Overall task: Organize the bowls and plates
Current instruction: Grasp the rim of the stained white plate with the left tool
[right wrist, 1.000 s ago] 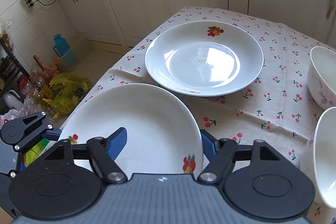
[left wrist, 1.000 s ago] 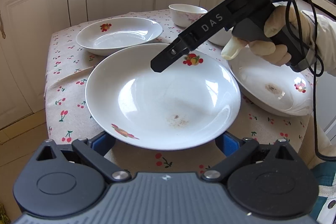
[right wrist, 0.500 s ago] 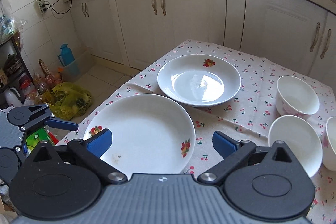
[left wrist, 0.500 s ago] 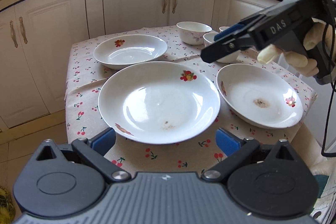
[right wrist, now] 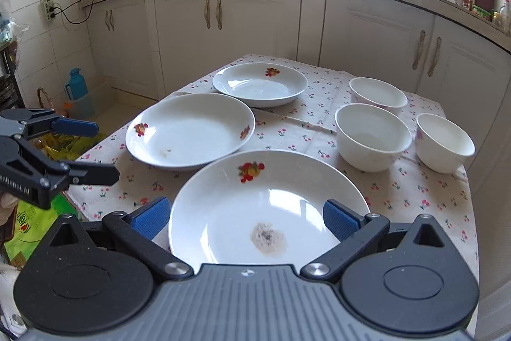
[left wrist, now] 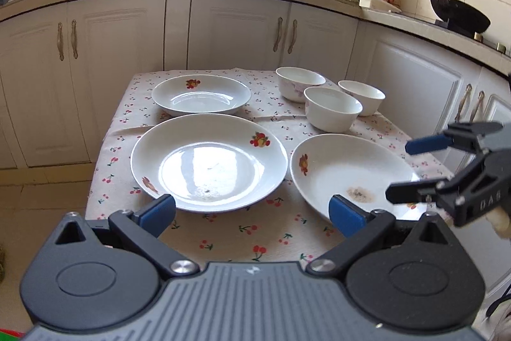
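The tabletop [left wrist: 223, 232] wears a cloth with little red cherries on it. Three white plates and three white bowls sit on it.

In the left wrist view, the middle plate [left wrist: 209, 161] lies in the center of the frame. The far plate [left wrist: 201, 95] is above it, close but not touching. The stained plate [left wrist: 351, 178] is at the right (it has a brown smudge near its middle). The three bowls sit in a bunch at the upper right: the back bowl [left wrist: 299, 82], the front bowl [left wrist: 332, 108] and the side bowl [left wrist: 362, 96].

The left claw [left wrist: 252, 210] is wide open at the bottom of the frame. Nothing is between its blue pads [left wrist: 158, 210]. Its jaws have just been opening a bit more. The right-hand pad overlaps the near rim of the stained plate in the picture, but I cannot tell if it touches.

The right claw [right wrist: 246, 218] is wide open too, having just been opening, and holds nothing. In the right wrist view the stained plate fills the bottom middle, between its two pads, with no squeeze on it. The left claw pokes in at the left edge there.
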`<state>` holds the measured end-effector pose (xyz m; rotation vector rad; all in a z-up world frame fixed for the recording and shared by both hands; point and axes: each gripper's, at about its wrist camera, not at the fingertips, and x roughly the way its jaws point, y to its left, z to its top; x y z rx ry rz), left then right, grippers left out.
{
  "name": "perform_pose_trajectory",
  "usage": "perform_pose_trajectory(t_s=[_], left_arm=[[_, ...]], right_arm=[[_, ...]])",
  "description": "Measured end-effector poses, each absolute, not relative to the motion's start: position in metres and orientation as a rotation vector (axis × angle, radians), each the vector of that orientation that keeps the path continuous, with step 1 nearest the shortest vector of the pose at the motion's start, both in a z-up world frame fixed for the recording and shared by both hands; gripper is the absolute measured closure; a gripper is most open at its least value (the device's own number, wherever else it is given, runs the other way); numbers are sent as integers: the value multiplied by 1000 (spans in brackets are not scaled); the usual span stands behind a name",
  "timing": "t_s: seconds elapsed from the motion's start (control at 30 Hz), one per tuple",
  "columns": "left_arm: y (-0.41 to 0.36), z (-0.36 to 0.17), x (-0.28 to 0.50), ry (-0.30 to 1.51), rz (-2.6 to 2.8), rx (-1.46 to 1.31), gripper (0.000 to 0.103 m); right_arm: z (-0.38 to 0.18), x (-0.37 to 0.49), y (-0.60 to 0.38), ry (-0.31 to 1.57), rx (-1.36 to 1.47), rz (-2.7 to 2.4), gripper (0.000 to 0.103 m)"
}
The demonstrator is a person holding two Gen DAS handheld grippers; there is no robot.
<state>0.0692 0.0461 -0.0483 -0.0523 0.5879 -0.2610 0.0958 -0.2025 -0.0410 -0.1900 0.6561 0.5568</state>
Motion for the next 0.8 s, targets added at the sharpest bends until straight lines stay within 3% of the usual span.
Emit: perform_pose_trajectory(t_s=[0.33, 0.8], left_arm=[[15, -43, 65, 585, -267, -11, 2], [-2, -50, 85, 675, -334, 62, 2]], right_arm=[[-68, 58, -236, 653, -179, 508, 0], [-98, 76, -236, 719, -203, 494, 0]])
